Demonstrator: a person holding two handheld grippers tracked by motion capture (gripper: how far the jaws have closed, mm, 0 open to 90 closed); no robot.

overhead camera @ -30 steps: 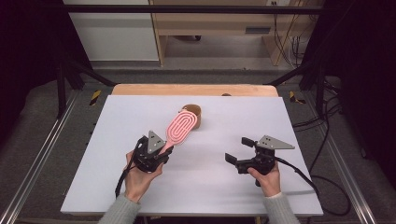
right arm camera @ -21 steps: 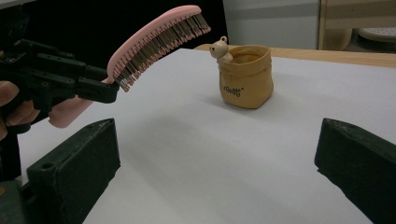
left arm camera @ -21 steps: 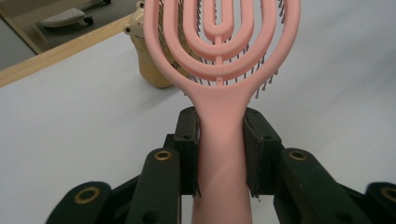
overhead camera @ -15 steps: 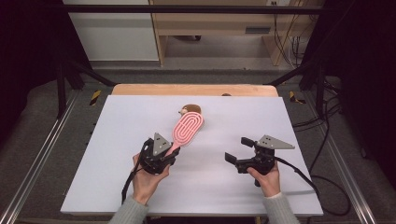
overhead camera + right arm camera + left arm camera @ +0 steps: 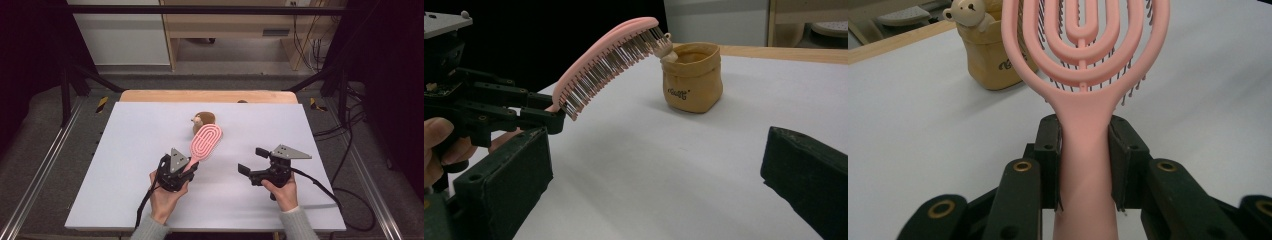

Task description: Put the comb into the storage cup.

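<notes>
My left gripper (image 5: 186, 167) is clamped on the handle of the pink hairbrush (image 5: 205, 142), jaws pressed against both sides of the handle in the left gripper view. The brush head is raised off the white surface (image 5: 125, 150), bristles facing down, tip angled toward the small tan pouch (image 5: 204, 120) with a bear figure (image 5: 965, 12) at its rim. From above, the tip sits just short of the pouch; touching or apart, I cannot tell. My right gripper (image 5: 255, 165) rests to the right, well apart from the brush, jaws spread and holding nothing. Step in hand, I judge: carrying the brush. Next move calls for lowering it flat without knocking the pouch, then releasing.
</notes>
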